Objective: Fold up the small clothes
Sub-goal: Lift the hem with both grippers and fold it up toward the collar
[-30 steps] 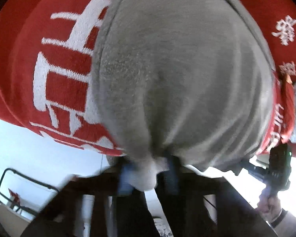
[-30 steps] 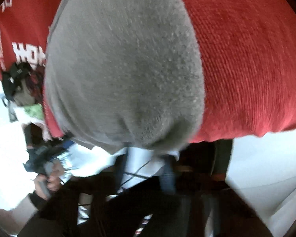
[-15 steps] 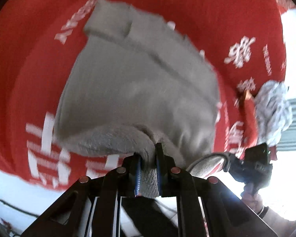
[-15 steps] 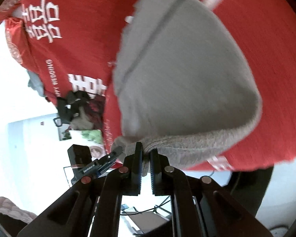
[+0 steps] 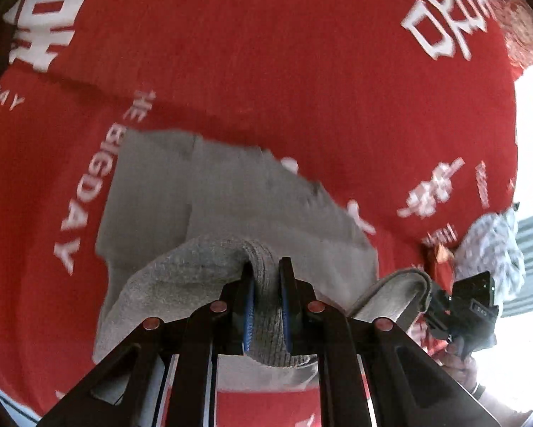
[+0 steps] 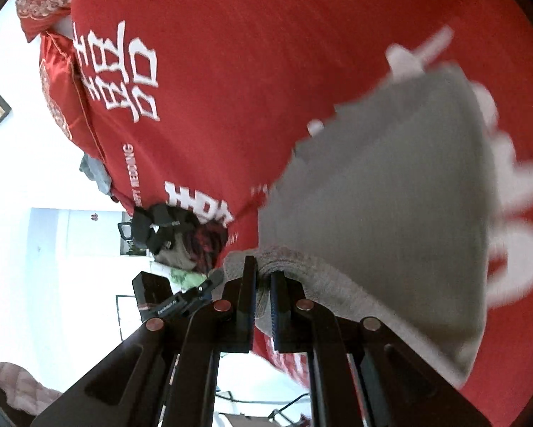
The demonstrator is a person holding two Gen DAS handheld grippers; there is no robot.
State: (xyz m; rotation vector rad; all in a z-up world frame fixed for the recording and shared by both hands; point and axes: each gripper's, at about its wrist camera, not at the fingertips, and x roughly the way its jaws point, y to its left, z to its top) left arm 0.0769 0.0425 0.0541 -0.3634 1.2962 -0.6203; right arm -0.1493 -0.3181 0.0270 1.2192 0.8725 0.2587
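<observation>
A small grey knit garment (image 5: 230,206) lies spread over a red bedspread (image 5: 266,71) with white lettering. My left gripper (image 5: 266,277) is shut on one thick hem corner of it, and the cloth fills the gap between the blue pads. My right gripper (image 6: 262,277) is shut on the other corner of the grey garment (image 6: 390,195), lifted at the near edge. The right gripper also shows in the left wrist view (image 5: 465,309), and the left gripper shows in the right wrist view (image 6: 174,299).
A white patterned cloth (image 5: 490,245) lies at the bed's right edge. A heap of dark and red clothes (image 6: 181,238) sits at the bed's left edge, with red pillows (image 6: 53,82) behind. White walls and floor lie beyond.
Both grippers have pulled back and down with the garment. It filled the views a second ago and now lies stretched out over the bedspread, far part flat.
</observation>
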